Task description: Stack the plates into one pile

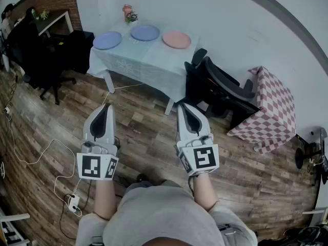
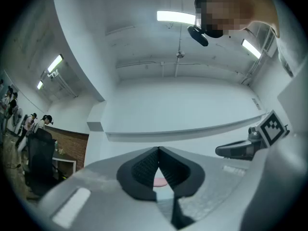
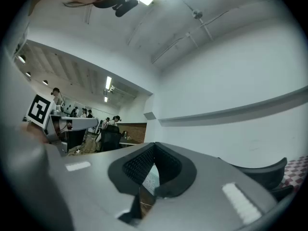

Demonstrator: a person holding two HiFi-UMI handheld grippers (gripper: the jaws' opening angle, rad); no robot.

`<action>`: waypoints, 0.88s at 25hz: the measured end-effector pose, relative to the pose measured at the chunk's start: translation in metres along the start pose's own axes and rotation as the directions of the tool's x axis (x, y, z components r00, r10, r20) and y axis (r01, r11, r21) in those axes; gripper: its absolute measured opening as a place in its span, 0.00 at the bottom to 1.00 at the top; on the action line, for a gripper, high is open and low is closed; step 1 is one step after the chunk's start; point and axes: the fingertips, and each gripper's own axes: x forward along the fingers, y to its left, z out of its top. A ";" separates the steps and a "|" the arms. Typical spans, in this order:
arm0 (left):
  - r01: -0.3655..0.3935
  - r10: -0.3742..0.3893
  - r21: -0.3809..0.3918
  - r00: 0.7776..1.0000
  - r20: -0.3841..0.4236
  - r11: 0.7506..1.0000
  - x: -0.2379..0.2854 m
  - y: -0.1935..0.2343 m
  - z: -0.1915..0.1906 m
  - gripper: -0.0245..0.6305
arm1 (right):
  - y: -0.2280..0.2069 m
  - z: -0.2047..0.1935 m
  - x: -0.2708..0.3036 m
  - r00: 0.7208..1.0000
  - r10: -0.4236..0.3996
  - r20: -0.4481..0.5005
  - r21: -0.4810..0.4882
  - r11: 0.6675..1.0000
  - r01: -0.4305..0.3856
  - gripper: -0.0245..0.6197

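Note:
Three plates lie in a row on a table with a pale blue cloth [image 1: 143, 60] at the far side of the room: a lilac-blue plate [image 1: 107, 40] on the left, a blue plate [image 1: 145, 33] in the middle and a pink plate [image 1: 176, 39] on the right. My left gripper [image 1: 108, 106] and right gripper [image 1: 185, 105] are held over the wooden floor, well short of the table, both shut with nothing between the jaws. In the left gripper view the pink plate [image 2: 160, 182] shows through the gap under the shut jaws.
A small pot with a plant [image 1: 129, 13] stands at the table's back edge. A black office chair [image 1: 218, 88] sits right of the table, with a checked red-and-white cushion box [image 1: 269, 109] beyond it. Cables and a power strip [image 1: 73, 203] lie on the floor at left. A dark desk and chair [image 1: 41, 50] stand far left.

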 end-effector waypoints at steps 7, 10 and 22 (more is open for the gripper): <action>0.016 -0.016 0.005 1.000 -0.004 1.000 0.004 -0.008 0.001 0.04 | -0.004 0.002 -0.001 1.000 0.001 0.004 0.002 1.000 -0.001 0.04; 0.020 -0.020 0.009 1.000 -0.002 1.000 0.002 -0.008 0.002 0.04 | -0.001 0.002 -0.002 1.000 0.001 0.004 0.005 1.000 -0.001 0.04; 0.074 -0.076 0.111 0.997 0.015 0.991 -0.003 0.002 0.009 0.04 | 0.020 0.019 0.006 0.993 0.019 0.118 -0.040 0.999 -0.014 0.04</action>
